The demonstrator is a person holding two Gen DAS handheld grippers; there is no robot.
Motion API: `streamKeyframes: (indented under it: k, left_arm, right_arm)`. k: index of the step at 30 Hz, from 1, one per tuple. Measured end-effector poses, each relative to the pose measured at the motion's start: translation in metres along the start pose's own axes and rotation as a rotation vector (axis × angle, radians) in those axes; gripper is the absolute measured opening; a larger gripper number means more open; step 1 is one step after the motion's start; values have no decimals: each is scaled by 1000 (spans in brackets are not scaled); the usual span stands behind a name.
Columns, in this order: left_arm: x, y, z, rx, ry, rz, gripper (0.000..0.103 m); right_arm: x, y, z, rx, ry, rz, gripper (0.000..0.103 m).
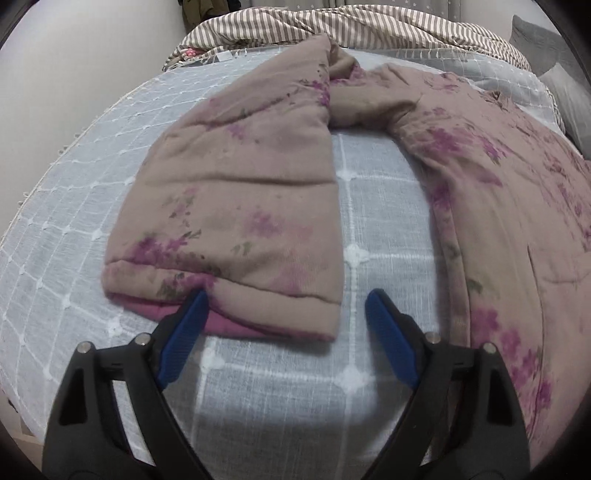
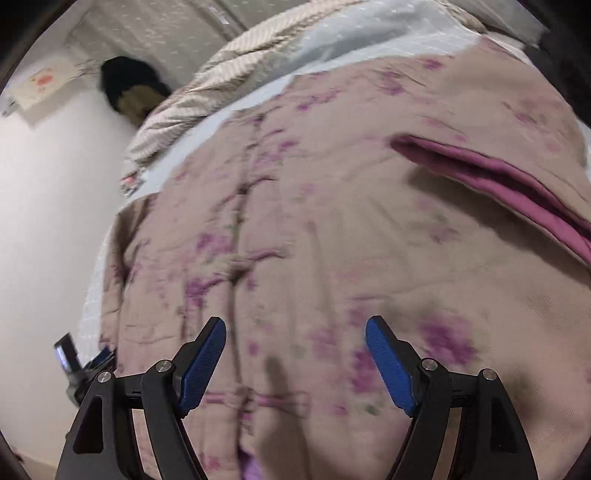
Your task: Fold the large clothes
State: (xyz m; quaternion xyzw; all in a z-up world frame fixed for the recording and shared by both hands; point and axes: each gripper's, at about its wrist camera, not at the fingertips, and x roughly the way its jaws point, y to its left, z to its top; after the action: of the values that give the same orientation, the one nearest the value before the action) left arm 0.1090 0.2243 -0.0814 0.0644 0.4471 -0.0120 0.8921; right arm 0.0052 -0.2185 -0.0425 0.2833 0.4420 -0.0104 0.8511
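Observation:
A padded beige jacket with purple flowers (image 1: 498, 206) lies spread on the bed. Its sleeve (image 1: 240, 206) stretches toward me in the left wrist view, cuff nearest, pink lining showing at the cuff (image 1: 229, 325). My left gripper (image 1: 286, 299) is open and empty, its fingers on either side of the cuff's near edge. In the right wrist view the jacket body (image 2: 332, 221) fills the frame, with the other sleeve's pink-lined cuff (image 2: 517, 184) at the right. My right gripper (image 2: 295, 325) is open and empty just above the jacket's front closure.
The bed has a pale blue grid-patterned cover (image 1: 92, 221). A striped quilt (image 1: 351, 26) is bunched at the far end, with grey pillows (image 1: 543, 40) at the right. A white wall (image 2: 48, 221) runs along the bed's left side. A dark garment (image 2: 133, 88) hangs there.

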Motion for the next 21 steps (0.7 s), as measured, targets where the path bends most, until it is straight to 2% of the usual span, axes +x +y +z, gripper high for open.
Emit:
streamKeyframes:
  k: [1,3,5,6,10,14,17,21]
  left_arm:
    - [0,1,2,-1,-2,10,71]
    - [-1,7,9,-14,4,35,43]
    - [-7,16,18,-52,-16,39,22]
    - [-14,25,26,-91,-37,31,18]
    - [-35,57,55,-177,-107,60,16]
    - [-44,94,86,-223,-124,120,16]
    - [-56,139,126,-223,-174,254,16]
    - [-63,201,164,-341,-171,313,15]
  right_arm:
    - [0,5,2,-21,-16,-24,79]
    - [0,14,4,-66,-53,-98,79]
    - [2,21,6,-98,-74,-146,79]
    - [3,23,7,-103,-74,-146,79]
    - [3,20,11,-96,-74,-141,79]
    - [3,22,17,-101,-100,-174,79]
    - [1,21,20,-87,-123,-183,79]
    - [2,22,24,-92,-127,-185,79]
